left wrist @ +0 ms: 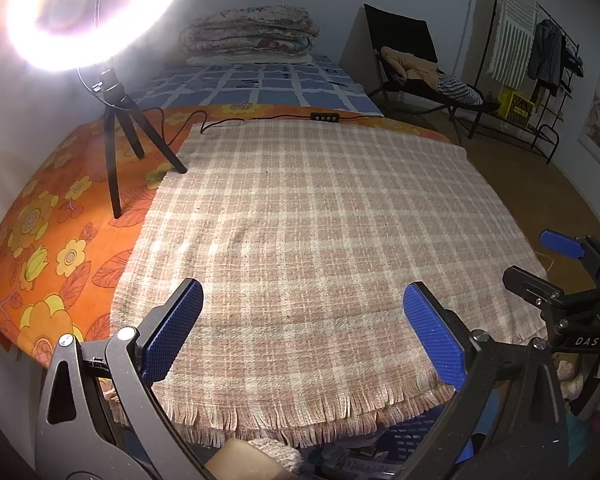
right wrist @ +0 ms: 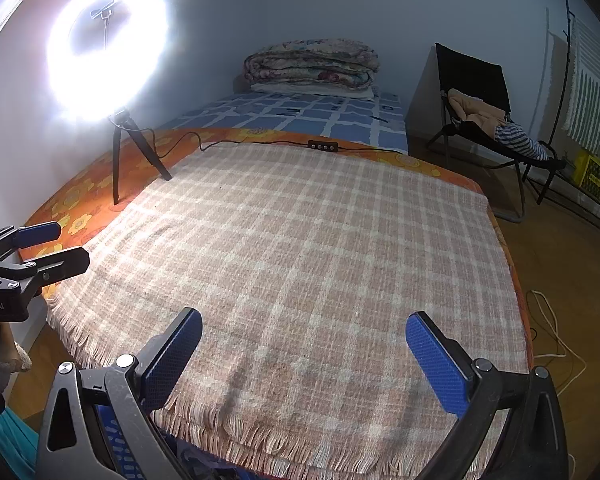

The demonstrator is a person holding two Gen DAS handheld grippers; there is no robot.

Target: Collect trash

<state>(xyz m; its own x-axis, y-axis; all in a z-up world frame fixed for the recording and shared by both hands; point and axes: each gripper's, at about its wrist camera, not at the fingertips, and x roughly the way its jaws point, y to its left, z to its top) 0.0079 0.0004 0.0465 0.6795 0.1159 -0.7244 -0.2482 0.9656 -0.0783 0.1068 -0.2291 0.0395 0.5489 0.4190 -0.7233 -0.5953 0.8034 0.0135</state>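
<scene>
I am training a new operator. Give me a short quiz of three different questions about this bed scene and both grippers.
1. True or false: the left gripper holds a piece of trash.
2. What stands on the orange floral sheet beside the checked blanket: A a ring light on a tripod, B a bucket, C a fan?
3. Fill in: the right gripper has its fingers ____.

Key: 1 false; 2 A; 3 open.

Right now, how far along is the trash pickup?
Done: the plaid blanket shows no trash, only the ring light tripod and its cable. In hand: nothing; left tool and right tool are open, empty. Left: cannot tell; the blue basket below is barely visible.
</scene>
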